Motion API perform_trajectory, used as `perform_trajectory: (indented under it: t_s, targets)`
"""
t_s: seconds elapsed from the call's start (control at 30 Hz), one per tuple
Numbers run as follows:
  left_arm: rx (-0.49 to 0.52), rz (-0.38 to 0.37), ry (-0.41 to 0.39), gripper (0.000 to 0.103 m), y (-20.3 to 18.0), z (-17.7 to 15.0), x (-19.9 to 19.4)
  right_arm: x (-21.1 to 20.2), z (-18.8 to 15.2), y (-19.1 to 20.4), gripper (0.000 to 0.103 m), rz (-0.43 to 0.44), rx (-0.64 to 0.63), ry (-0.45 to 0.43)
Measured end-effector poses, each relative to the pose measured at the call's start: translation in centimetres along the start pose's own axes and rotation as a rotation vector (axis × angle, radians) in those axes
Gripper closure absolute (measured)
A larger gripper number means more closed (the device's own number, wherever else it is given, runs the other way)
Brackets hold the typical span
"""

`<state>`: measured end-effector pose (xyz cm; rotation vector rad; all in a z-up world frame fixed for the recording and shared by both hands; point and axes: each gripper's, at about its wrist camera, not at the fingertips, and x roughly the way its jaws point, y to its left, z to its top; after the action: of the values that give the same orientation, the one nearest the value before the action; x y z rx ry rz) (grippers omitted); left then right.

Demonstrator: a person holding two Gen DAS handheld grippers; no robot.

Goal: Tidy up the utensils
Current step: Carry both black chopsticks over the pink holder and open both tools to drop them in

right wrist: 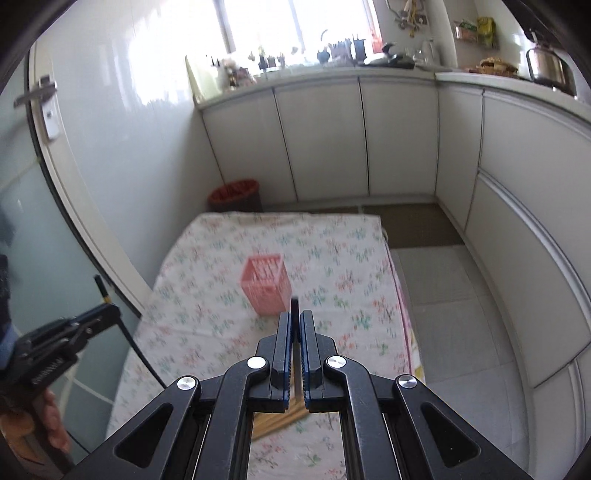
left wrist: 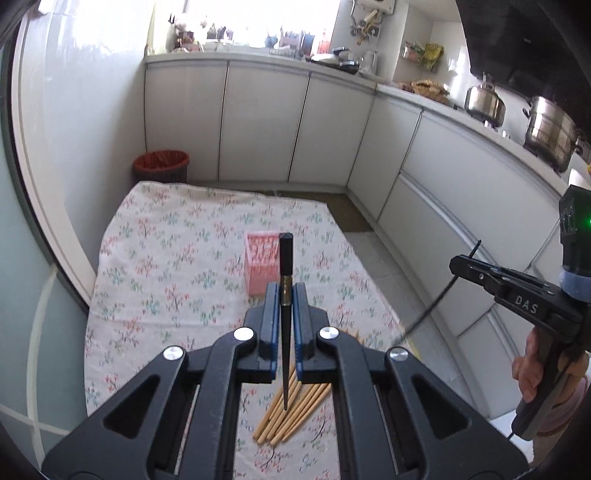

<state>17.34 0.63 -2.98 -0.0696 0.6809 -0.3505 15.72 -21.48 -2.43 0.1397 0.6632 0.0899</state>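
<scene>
Left gripper (left wrist: 285, 295): jaws clamped on black chopstick (left wrist: 285, 258).
Right gripper (right wrist: 294, 325): jaws clamped on another.
Advice: centre each tip over pink holder (right wrist: 265, 286), mid-surface, before lowering.

Left gripper (left wrist: 285, 291) clamps a black chopstick (left wrist: 285, 332) above a flowered cloth (left wrist: 166, 266); pink holder (left wrist: 261, 262) stands beyond the gripper, wooden chopsticks (left wrist: 295, 410) lie beneath it.

White cabinets (left wrist: 266, 122) are seen along two walls under a countertop (left wrist: 436, 101); a bright window (left wrist: 258, 18) is noted behind; a red-lined bin (left wrist: 161, 166) is seen on the floor (right wrist: 450, 295).
</scene>
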Motion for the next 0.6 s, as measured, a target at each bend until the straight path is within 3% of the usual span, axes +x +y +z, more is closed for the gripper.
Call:
perform_trajectory:
  t_s: [0.3,0.6]
  targets:
    - [0.011,0.011,-0.054,0.096,-0.8,4.7,1.3,0.0,5.3,0.6,0.099,0.009,0.009,-0.051]
    - [-0.014,0.027,-0.101,0.096,-0.2,9.9,6.3,5.0,10.9,1.9,0.098,0.033,0.009,-0.11]
